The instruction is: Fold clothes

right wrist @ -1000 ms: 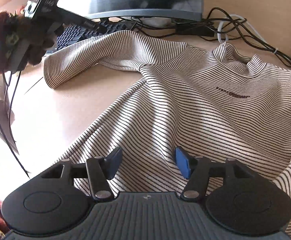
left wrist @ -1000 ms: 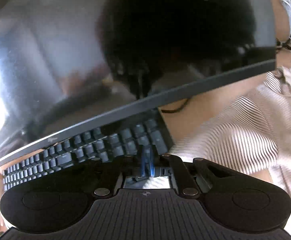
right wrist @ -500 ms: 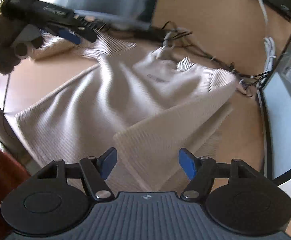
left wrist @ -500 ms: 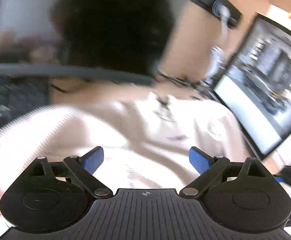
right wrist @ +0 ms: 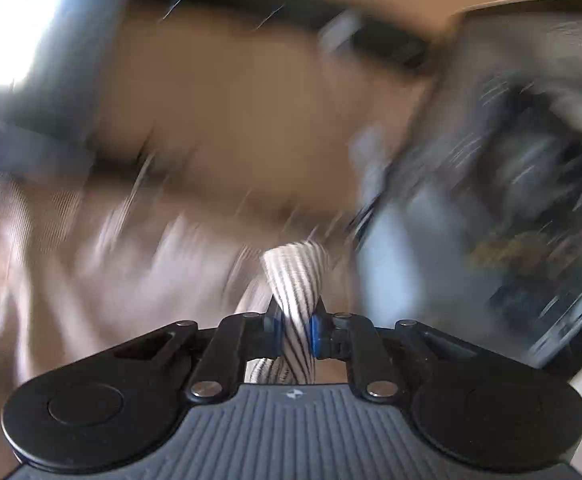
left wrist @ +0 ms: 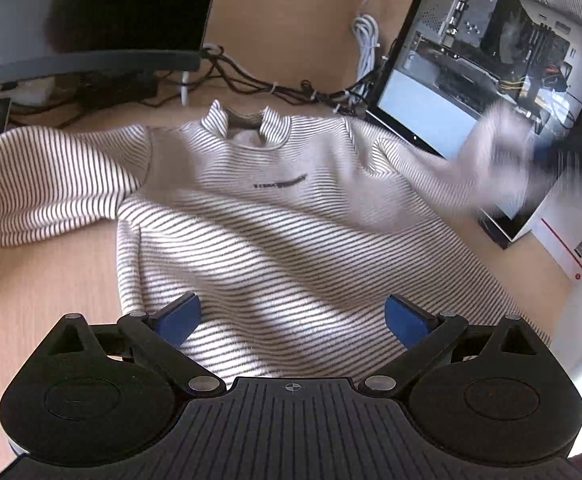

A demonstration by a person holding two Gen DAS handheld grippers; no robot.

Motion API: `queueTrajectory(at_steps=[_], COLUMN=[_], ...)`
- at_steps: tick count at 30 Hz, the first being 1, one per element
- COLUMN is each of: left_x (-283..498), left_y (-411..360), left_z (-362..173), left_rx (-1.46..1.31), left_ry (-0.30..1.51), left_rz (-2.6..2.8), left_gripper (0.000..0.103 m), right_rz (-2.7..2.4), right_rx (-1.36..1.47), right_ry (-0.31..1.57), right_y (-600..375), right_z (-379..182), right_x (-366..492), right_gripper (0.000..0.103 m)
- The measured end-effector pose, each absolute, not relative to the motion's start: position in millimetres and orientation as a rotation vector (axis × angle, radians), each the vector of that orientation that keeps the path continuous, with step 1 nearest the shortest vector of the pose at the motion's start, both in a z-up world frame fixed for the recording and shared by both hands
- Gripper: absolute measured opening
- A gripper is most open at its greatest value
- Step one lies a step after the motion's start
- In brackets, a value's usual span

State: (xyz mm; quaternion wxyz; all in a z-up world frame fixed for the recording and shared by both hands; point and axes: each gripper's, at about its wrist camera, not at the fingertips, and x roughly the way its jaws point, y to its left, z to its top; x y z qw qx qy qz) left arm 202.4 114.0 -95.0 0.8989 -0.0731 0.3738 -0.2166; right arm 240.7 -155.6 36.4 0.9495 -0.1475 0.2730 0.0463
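Between the right fingers (right wrist: 315, 334), striped shirt (right wrist: 295, 280) fabric sits pinched.

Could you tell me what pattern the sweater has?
Thin dark stripes on cream, clearest in the left wrist view.

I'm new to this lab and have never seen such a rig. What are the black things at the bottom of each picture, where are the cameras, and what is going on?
Those are two hand-held grippers, each with a fisheye camera looking along its blue-padded fingers. The left gripper is open, above a striped shirt spread front up on a wooden desk. A monitor, cables and a glass-sided computer case stand behind. The right gripper, in its blurred view, is shut on a fold of the shirt; the left view suggests a sleeve.
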Motion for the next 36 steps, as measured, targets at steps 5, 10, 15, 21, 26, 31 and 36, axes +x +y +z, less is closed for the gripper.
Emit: queueTrajectory(at_steps=[5,10,15,21,26,31,36], left_x=[197.3,188.3,181.6,177.1,174.8,180.5,186.7], left_y=[119.5,130.6,147.2,150.9,153.6,155.2,152.4], left_z=[-96.0,-90.7,-83.1,-68.9,-69.3,-74.6,-77.1], left_rx=[-0.174,-0.231,-0.359,-0.401,-0.408,-0.427,-0.430], left_ry=[0.759,0.728,0.776,0.781,0.810,0.839,0.855], left_rz=[-0.413,-0.380,-0.371,-0.355,-0.340,-0.320,-0.320], left_gripper=[0.102,0.103,0.103,0.103,0.103,0.103,0.103], right_rz=[0.049,0.139,0.259,0.400,0.484,0.410,0.291], right_rx=[-0.178,-0.162,-0.115,-0.046,0.010,0.061,0.120], right_ry=[0.462,0.513,0.563,0.606,0.547,0.579,0.711], right_y=[-177.2,-147.7,-107.9,-62.5,-59.1,-90.3,-125.4], right_z=[102.5,94.6,77.4,59.1,66.5,45.4,-15.6], right_x=[289.8,317.1,336.5,349.7,346.4,353.7,358.2], right_gripper=[0.012,0.012,0.012,0.021,0.041,0.051,0.051])
